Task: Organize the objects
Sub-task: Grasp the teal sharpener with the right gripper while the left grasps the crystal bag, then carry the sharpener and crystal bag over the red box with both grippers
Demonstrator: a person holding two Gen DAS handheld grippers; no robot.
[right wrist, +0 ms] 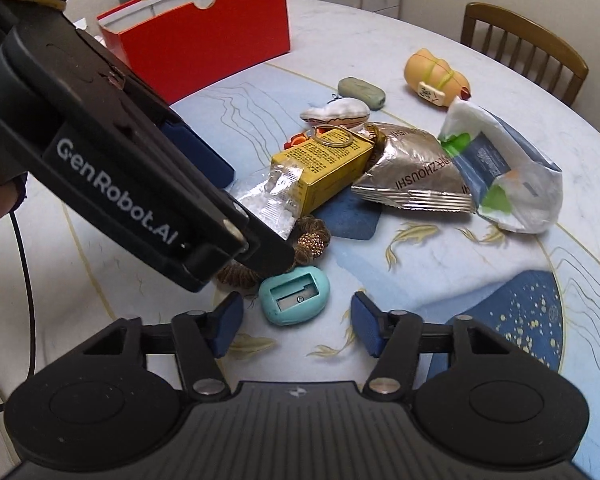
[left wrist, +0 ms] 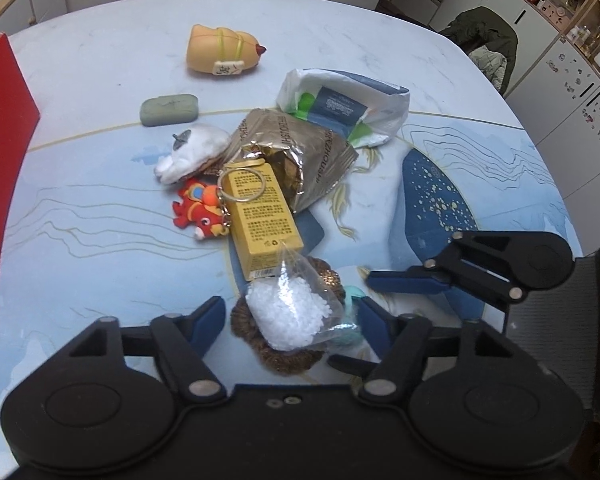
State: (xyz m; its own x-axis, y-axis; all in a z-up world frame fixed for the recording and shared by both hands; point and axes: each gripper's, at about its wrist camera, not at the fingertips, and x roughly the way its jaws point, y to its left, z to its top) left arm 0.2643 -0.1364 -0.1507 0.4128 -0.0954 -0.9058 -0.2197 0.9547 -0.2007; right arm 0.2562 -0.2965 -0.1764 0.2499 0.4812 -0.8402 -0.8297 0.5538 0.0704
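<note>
Nearest the left wrist camera, the left gripper (left wrist: 290, 316) pointed down with its blue pads apart on either side of a clear bag of white pellets (left wrist: 290, 314), neither pad pressing it. That bag lay over a brown woven coaster (left wrist: 278, 354) and leaned on a yellow carton (left wrist: 260, 216) with a key ring on it. Beyond sat a red plush charm (left wrist: 198, 212), a foil snack bag (left wrist: 300, 152), a white pouch (left wrist: 344, 106), a green soap bar (left wrist: 169, 109) and a tan toy (left wrist: 220, 50). To do this well, I judged the pads should close low on the pellets, not on the loose film, then lift straight so the carton stays put.

From the right wrist view, the right gripper (right wrist: 296, 324) also stood parted and empty, with a teal pencil sharpener (right wrist: 294, 294) just ahead between its pads, touching neither. It would want centring before closing. A red box (right wrist: 204, 36), probably the destination, stood open at the far edge of the table (right wrist: 420, 312), well apart from the pile.

A blue-and-white cloth with gold fish covered the round table; wooden chairs and white cupboards stood around it.
</note>
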